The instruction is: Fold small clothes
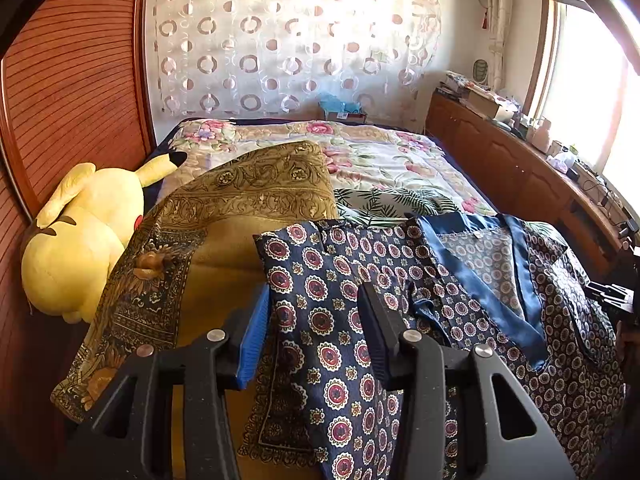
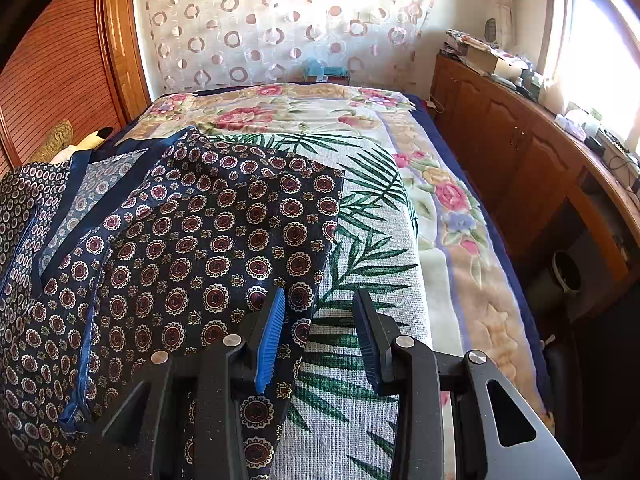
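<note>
A navy patterned satin shirt [image 1: 460,280] with a plain blue collar band lies spread on the bed; it also shows in the right wrist view [image 2: 192,240]. My left gripper [image 1: 316,312] is open just above the shirt's left sleeve, with sleeve cloth lying between its blue pads. My right gripper [image 2: 320,320] is open over the shirt's right sleeve edge, where the cloth meets the palm-leaf fabric [image 2: 360,248]. Neither grips anything.
A gold patterned cushion [image 1: 224,216] and a yellow plush toy [image 1: 80,236] sit left of the shirt. A floral blanket [image 2: 304,108] covers the bed. A wooden cabinet [image 2: 512,152] with clutter runs along the right, under a window. A slatted wooden wall is at the left.
</note>
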`<action>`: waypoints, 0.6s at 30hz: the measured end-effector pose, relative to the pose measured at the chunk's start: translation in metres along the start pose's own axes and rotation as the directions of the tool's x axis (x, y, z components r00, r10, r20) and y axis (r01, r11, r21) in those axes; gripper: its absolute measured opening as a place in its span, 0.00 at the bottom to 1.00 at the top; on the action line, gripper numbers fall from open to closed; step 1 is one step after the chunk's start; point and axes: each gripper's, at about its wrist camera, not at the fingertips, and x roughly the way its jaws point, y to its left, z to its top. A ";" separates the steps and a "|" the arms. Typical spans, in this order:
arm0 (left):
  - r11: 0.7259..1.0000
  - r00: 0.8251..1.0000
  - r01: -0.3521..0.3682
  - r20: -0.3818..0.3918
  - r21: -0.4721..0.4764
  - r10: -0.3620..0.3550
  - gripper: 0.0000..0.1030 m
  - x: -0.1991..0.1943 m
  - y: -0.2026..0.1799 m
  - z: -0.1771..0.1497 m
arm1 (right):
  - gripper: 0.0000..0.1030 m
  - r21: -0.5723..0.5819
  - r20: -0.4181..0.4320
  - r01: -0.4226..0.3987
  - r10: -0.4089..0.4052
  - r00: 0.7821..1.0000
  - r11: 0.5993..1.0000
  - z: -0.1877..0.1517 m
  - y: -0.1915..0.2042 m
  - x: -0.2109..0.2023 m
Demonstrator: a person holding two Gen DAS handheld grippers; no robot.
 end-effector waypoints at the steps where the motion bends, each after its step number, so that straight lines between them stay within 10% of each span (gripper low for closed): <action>1: 1.000 1.000 -0.001 -0.005 -0.004 0.001 0.44 0.002 0.001 0.001 | 0.35 0.001 0.000 -0.001 0.001 1.000 1.000 0.000 0.000 0.000; 4: 1.000 1.000 0.000 -0.016 -0.011 -0.001 0.44 0.006 0.003 0.002 | 0.36 0.000 0.000 0.000 0.000 1.000 1.000 0.000 0.000 0.000; 9: 0.998 0.998 0.059 -0.004 0.012 -0.059 0.05 0.001 -0.002 -0.003 | 0.36 0.000 0.000 0.000 0.000 1.000 1.000 0.000 0.000 0.000; 18: 0.986 0.990 0.134 0.031 0.095 -0.137 0.02 -0.029 -0.036 -0.020 | 0.42 -0.022 -0.018 -0.034 0.034 0.999 0.999 0.008 0.000 0.005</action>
